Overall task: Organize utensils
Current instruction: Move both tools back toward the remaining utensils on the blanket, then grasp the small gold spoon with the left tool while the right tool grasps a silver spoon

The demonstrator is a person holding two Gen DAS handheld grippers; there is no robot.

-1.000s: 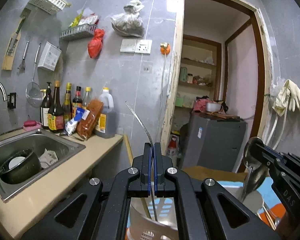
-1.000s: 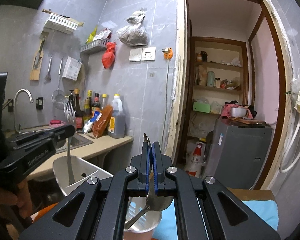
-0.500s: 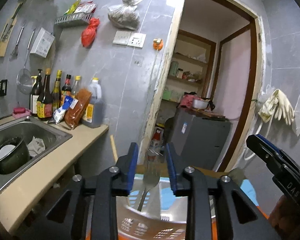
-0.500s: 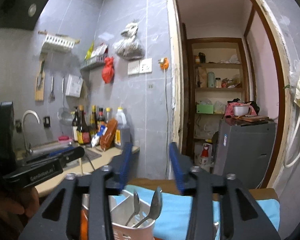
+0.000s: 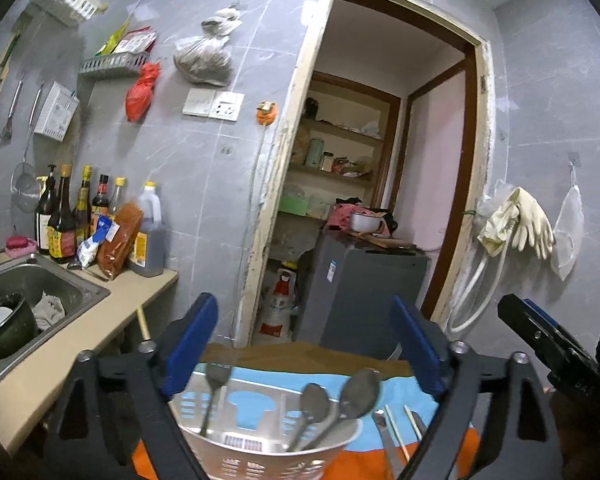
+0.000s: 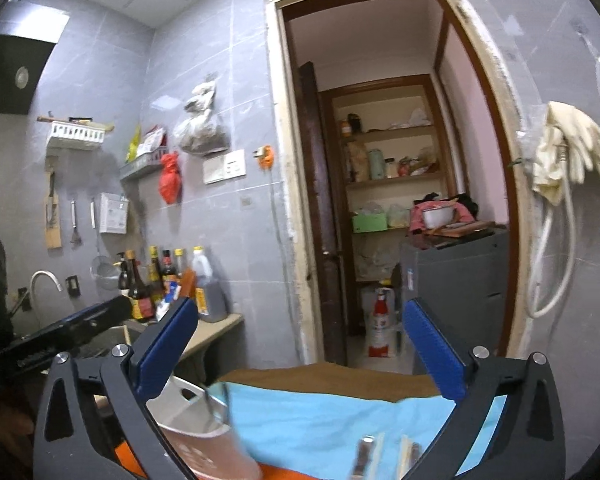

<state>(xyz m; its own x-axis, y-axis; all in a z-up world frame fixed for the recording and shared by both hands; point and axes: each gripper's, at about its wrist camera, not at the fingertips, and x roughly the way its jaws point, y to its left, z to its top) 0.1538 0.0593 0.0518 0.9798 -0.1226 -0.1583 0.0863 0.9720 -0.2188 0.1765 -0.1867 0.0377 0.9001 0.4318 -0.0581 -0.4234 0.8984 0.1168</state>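
Blurred utensil holder (image 5: 260, 446), base cut off, probably holds three utensils; left gripper (image 5: 304, 356) and right gripper (image 6: 300, 352) jaws, just opening, stand released, earlier clenched on utensils.

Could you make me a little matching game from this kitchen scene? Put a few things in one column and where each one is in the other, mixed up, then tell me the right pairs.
Things:
1. spoons
2. rubber gloves
3. dark pot
4. red bag

Places:
A. in the sink
B. hanging on the wall left of the doorway
C. standing in the white utensil basket
D. draped on the wall right of the doorway

Pairs: 1-C, 2-D, 3-A, 4-B
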